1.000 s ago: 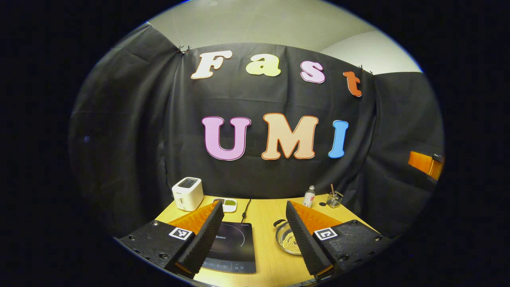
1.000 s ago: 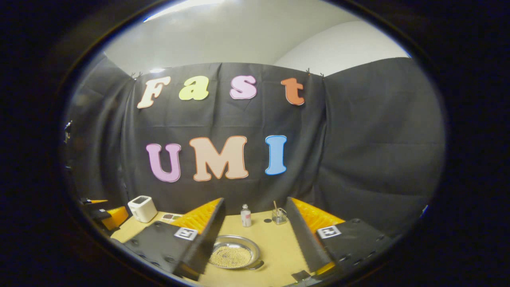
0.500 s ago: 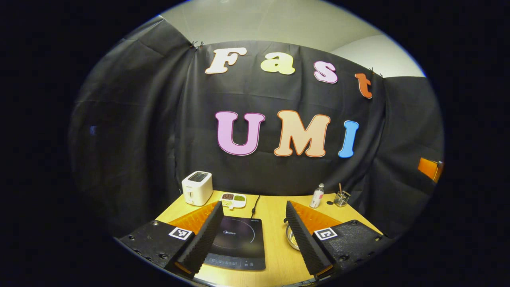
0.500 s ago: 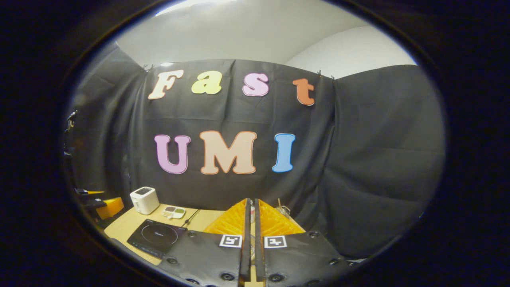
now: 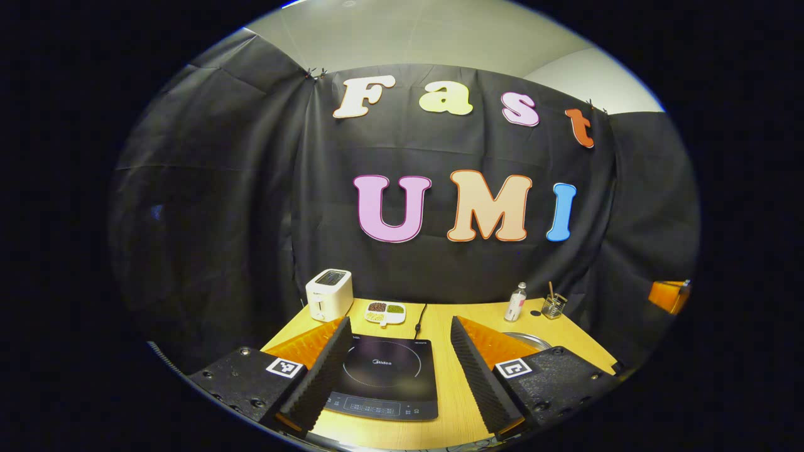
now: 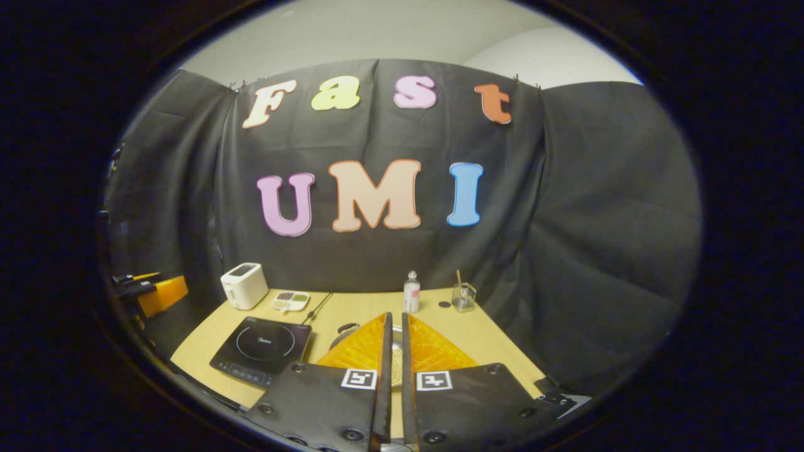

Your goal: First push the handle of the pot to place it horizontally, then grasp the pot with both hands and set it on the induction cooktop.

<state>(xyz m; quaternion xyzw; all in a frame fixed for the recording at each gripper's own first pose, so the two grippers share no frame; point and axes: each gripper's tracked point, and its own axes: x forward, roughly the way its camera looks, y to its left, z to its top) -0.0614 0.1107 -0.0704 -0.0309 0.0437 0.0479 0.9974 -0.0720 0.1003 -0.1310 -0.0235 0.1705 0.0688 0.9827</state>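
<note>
**Operator:** Since a second ago my right tool (image 6: 392, 376) has gone from spread wide to pressed together, and it has pulled back and up, so the pot (image 6: 348, 331) now sits beyond its tips instead of between them. My left tool (image 5: 397, 364) has swung leftward; the induction cooktop (image 5: 384, 375) now lies between its fingers, where the pot was partly in sight before.

**Observer:** Why close the right one?

**Operator:** My guess is that two fingers brought together make one narrow blade, better for nudging the pot's handle round to horizontal than an open pair would be. It pinches nothing; a thin slit remains between the pads and I see nothing in it.

**Observer:** And the left?

**Operator:** Spread wide, holding nothing, touching nothing. It hovers above the near edge of the tabletop (image 5: 452, 411), waiting, I'd say, for the two-handed lift.

**Observer:** Where is the pot exactly?

**Operator:** On the tabletop to the right of the cooktop, apart from it. In the right gripper view it is mostly hidden behind my closed fingers; a dark handle peeks out at its far left rim. In the left gripper view only a sliver of rim shows past the right finger. The toaster (image 6: 244, 285), bottle (image 6: 411, 292) and glass (image 6: 463, 297) stand at the back, well clear.
</note>
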